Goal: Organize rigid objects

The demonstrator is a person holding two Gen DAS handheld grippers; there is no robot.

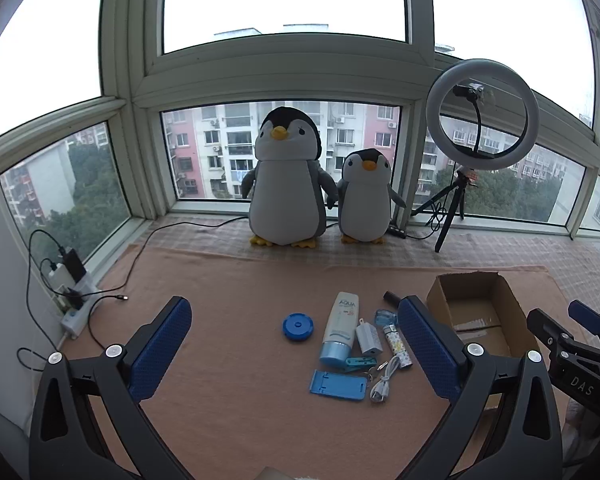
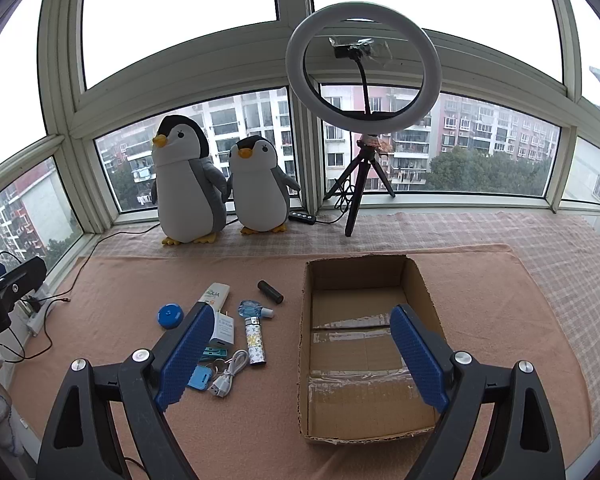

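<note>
The left tool [image 1: 296, 352] hangs tilted downward over the pink cloth [image 1: 228, 420], its blue-padded fingers [image 1: 160, 348] spread wide with nothing between them. The right tool [image 2: 300, 356] tilts down the same way, jaws also wide apart and empty; its left finger [image 2: 186, 356] sits over the pile of small things, its right finger [image 2: 418, 356] over the cardboard box [image 2: 306, 360]. In the left wrist view the right tool's black frame shows at the right edge with the letters "DAS" on it.

The things to sort lie in a loose cluster on the cloth, just left of the open box, which holds nothing but strips of tape on its floor. They are a white tube with a blue cap [image 1: 339, 328] printed "AQUA", a round blue lid [image 1: 298, 326] apart to its left, a white plug adapter [image 1: 368, 340] touching the tube's right side, a patterned lighter [image 1: 398, 352], a small clear-blue fan [image 2: 252, 309], a dark cylinder [image 2: 271, 291] nearest the box's far corner, a teal clip [image 1: 360, 363], a blue phone stand [image 1: 338, 384] nearest the tools, and a coiled white cable [image 1: 382, 382]. Small print on the adapter is too fine to read.

Beyond the cloth, two plush penguins [image 1: 286, 180] stand side by side against the window [image 1: 284, 4], with a ring light on a tripod [image 1: 482, 114] to their right. A white power strip [image 1: 76, 312] with plugs and cables lies by the left wall.
</note>
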